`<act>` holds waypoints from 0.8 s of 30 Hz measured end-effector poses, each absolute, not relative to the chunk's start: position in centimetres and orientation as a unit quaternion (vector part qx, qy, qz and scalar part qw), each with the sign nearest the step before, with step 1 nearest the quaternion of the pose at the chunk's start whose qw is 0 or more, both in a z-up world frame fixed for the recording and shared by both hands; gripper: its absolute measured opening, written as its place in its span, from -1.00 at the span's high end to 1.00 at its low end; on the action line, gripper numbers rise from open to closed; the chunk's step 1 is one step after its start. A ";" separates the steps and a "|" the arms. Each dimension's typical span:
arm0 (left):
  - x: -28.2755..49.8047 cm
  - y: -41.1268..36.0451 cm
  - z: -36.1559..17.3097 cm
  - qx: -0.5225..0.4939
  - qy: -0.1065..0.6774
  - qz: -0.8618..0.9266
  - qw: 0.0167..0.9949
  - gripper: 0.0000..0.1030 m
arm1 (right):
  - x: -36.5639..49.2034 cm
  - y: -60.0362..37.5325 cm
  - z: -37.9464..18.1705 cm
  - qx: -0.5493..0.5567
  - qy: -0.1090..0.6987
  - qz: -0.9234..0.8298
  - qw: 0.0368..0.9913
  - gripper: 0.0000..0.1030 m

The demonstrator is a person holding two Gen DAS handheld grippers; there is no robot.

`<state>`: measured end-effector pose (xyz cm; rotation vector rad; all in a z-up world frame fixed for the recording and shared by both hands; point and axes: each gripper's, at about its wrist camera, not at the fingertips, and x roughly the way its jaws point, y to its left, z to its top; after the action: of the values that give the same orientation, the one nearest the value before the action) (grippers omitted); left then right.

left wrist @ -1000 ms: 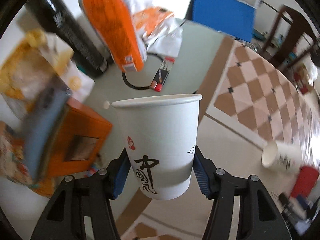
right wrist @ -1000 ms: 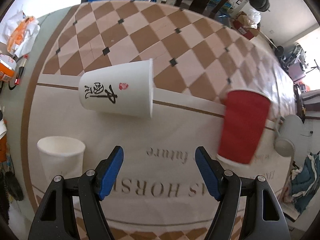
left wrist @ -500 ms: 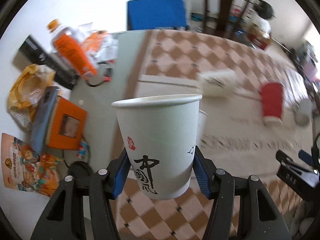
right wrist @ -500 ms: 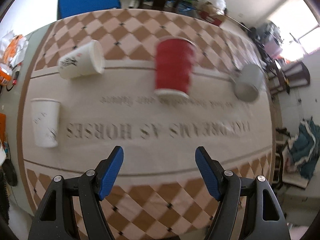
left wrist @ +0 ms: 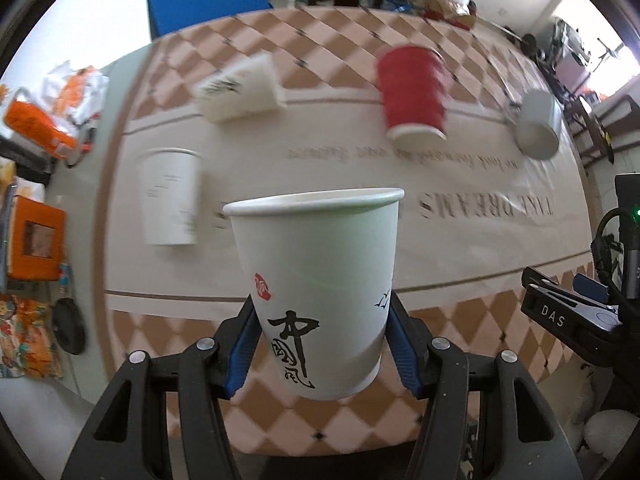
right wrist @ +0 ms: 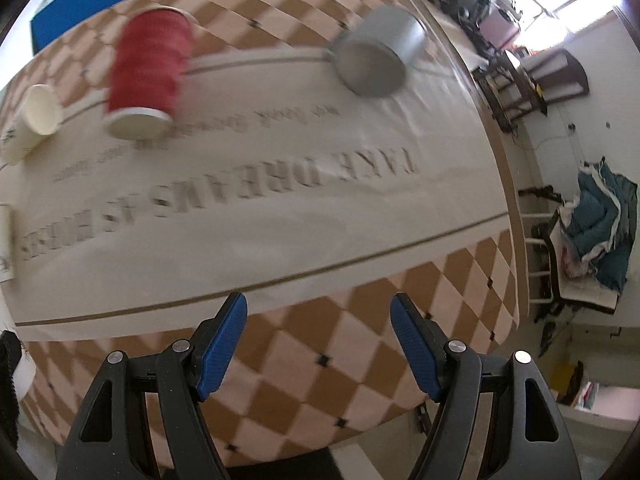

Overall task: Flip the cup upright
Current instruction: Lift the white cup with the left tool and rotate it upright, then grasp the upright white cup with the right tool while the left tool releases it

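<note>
My left gripper (left wrist: pixel 320 344) is shut on a white paper cup (left wrist: pixel 316 280) with black calligraphy, held upright above the near edge of the table. On the tablecloth (left wrist: pixel 460 248) beyond, a second white cup (left wrist: pixel 172 196) stands, a third white cup (left wrist: pixel 240 88) lies on its side, a red cup (left wrist: pixel 414 92) stands mouth down and a grey cup (left wrist: pixel 538 124) lies tipped. My right gripper (right wrist: pixel 318 340) is open and empty over the near checkered edge; the red cup (right wrist: pixel 146 72) and grey cup (right wrist: pixel 378 56) lie far ahead of it.
Orange boxes (left wrist: pixel 36 236), snack bags (left wrist: pixel 24 336) and packets (left wrist: pixel 40 128) crowd the table's left end. A blue chair back (left wrist: pixel 208 0) stands behind the table. The right gripper's body (left wrist: pixel 580 320) shows at the right. Chairs (right wrist: pixel 532 80) and clothes (right wrist: pixel 600 224) stand off to the right.
My left gripper has swung right and back with the white cup, from the cluttered left end to the tablecloth. My right gripper has drawn back and turned right, away from the cups.
</note>
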<state>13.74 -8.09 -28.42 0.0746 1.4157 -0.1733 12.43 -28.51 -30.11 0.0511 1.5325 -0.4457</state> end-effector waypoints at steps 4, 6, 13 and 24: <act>13.4 -11.8 -30.6 0.039 0.671 -0.086 0.736 -0.08 | 11.7 -32.0 -31.9 0.033 0.701 -0.202 0.683 -0.47; 13.1 -13.2 -31.9 0.031 0.686 -0.088 0.721 -0.08 | 11.6 -33.3 -32.8 0.037 0.707 -0.201 0.677 -0.47; 12.5 -16.2 -36.6 0.016 0.730 -0.076 0.679 -0.08 | 11.9 -36.1 -34.8 0.043 0.719 -0.196 0.666 -0.47; 11.9 -18.1 -38.7 0.043 0.745 -0.047 0.664 -0.28 | 12.2 -37.5 -35.1 0.044 0.720 -0.183 0.668 -0.47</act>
<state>11.91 -18.11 -38.67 0.0964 1.6821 -0.1065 12.19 -37.53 -35.11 0.0997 1.6229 -0.4134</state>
